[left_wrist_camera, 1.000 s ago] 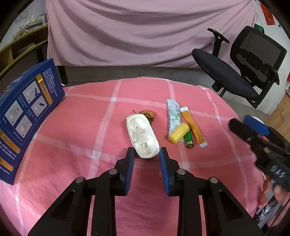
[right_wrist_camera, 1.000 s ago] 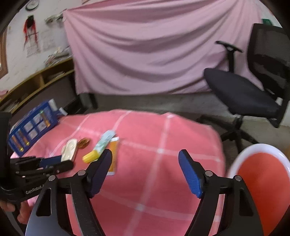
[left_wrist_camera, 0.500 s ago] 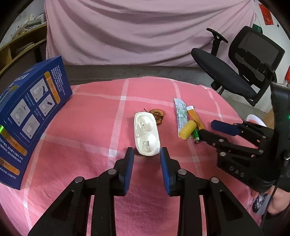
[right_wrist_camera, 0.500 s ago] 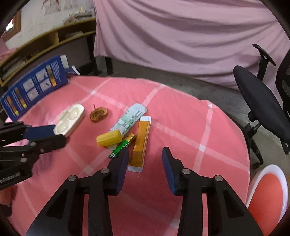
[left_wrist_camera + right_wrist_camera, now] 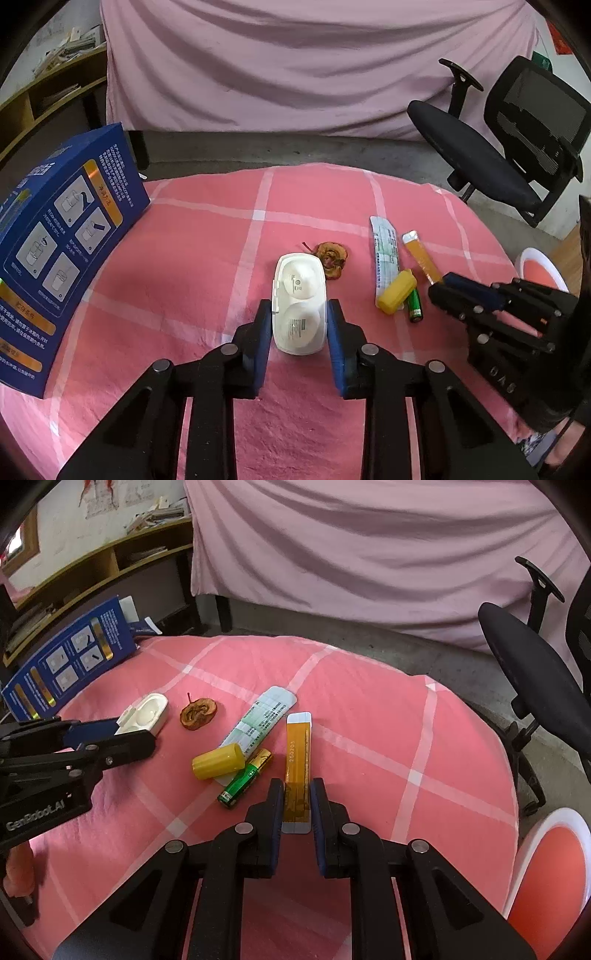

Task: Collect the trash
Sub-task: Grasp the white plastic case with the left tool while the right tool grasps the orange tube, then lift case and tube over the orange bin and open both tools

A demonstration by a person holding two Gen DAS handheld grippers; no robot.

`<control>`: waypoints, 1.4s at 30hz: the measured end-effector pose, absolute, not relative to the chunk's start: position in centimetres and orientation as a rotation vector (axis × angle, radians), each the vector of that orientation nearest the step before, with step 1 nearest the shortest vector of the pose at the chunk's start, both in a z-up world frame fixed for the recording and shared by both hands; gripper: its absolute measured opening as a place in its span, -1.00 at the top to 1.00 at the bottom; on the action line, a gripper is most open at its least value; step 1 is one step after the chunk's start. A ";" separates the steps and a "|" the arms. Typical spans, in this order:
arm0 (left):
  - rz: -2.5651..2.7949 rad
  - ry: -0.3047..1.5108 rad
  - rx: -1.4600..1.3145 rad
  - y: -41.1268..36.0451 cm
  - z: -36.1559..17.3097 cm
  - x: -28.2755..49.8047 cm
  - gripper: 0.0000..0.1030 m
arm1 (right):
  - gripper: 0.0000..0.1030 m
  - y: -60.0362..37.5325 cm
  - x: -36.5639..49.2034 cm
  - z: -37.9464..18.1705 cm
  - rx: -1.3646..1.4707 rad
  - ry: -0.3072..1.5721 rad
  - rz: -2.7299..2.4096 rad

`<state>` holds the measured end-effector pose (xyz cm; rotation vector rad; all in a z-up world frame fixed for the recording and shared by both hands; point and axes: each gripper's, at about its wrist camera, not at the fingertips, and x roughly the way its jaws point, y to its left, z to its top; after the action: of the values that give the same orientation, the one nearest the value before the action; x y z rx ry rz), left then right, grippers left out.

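Since before, we have brought both hand-held grippers forward: left [image 5: 299, 325] narrowly straddles stiff, light case [image 5: 299, 302]; right [image 5: 297, 805] narrowly straddles limp sachet [image 5: 297, 760], beside case.

Two close wrist views, shared tabletop [image 5: 207, 258]

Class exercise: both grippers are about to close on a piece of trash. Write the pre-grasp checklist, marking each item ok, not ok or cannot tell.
1. White plastic case lies between the left gripper fingers: ok.
2. Left gripper pads touch the case: cannot tell; they sit right at its sides.
3. Orange sachet has its near end between the right gripper fingers: ok.
4. Green battery lies outside the right gripper: ok.
5. Dried fruit slice lies outside the left gripper: ok.
6. Red bin with a white rim is near the right gripper: ok.
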<state>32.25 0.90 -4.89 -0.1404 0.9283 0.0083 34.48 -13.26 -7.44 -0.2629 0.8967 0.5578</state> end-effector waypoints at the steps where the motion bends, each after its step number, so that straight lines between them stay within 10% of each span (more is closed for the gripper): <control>1: 0.006 0.923 -0.135 0.9 -4.9 32.0 0.52 | 0.75 -13.2 34.3 -7.3 -0.258 0.890 0.558; 31: -0.093 0.234 -0.111 -4.7 3.8 21.7 0.52 | 0.75 -20.7 22.0 2.6 -0.086 0.046 0.399; 42: -0.249 0.167 -0.028 -11.8 5.5 22.8 0.52 | 0.75 -27.5 20.6 3.6 -0.009 -0.002 0.195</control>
<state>22.82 -11.82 5.45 -0.0284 0.1667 -0.2492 20.64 -27.51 3.59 -0.0086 -0.0020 0.1949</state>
